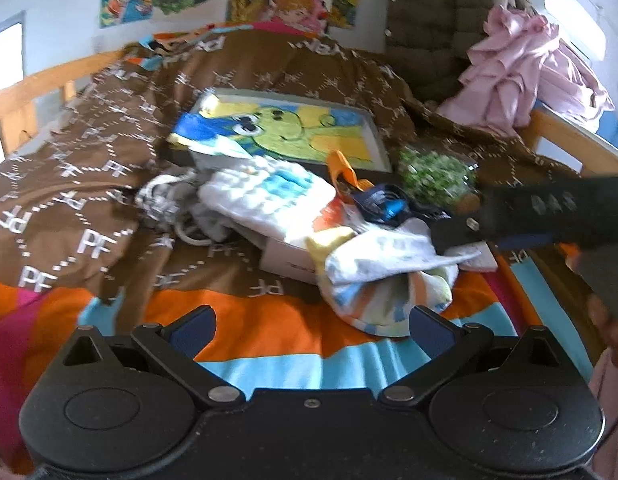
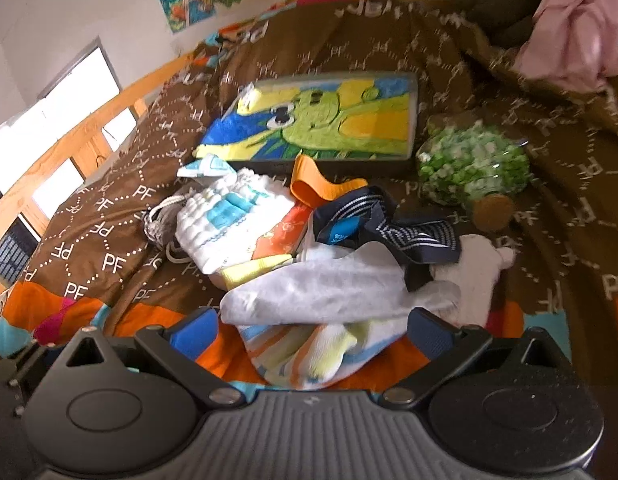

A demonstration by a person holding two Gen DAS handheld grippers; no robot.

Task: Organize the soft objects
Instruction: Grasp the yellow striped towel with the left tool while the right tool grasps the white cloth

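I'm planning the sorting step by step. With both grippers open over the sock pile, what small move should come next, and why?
Probably ease the right gripper forward and close on the striped sock. Its fingers are open, and that sock lies between them at the pile's near edge, under the white sock. The left gripper is open over bare blanket.

Bed [image 1: 109,168] in brown blanket — sock pile [image 2: 309,280], framed picture [image 2: 329,120], green-candy bag [image 2: 473,164]

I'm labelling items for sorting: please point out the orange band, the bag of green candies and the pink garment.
orange band [image 2: 309,184]: right wrist view, on its upper loop.
bag of green candies [image 2: 473,162]: right wrist view, middle of the clear bag.
pink garment [image 1: 517,68]: left wrist view, centre of the crumpled folds.
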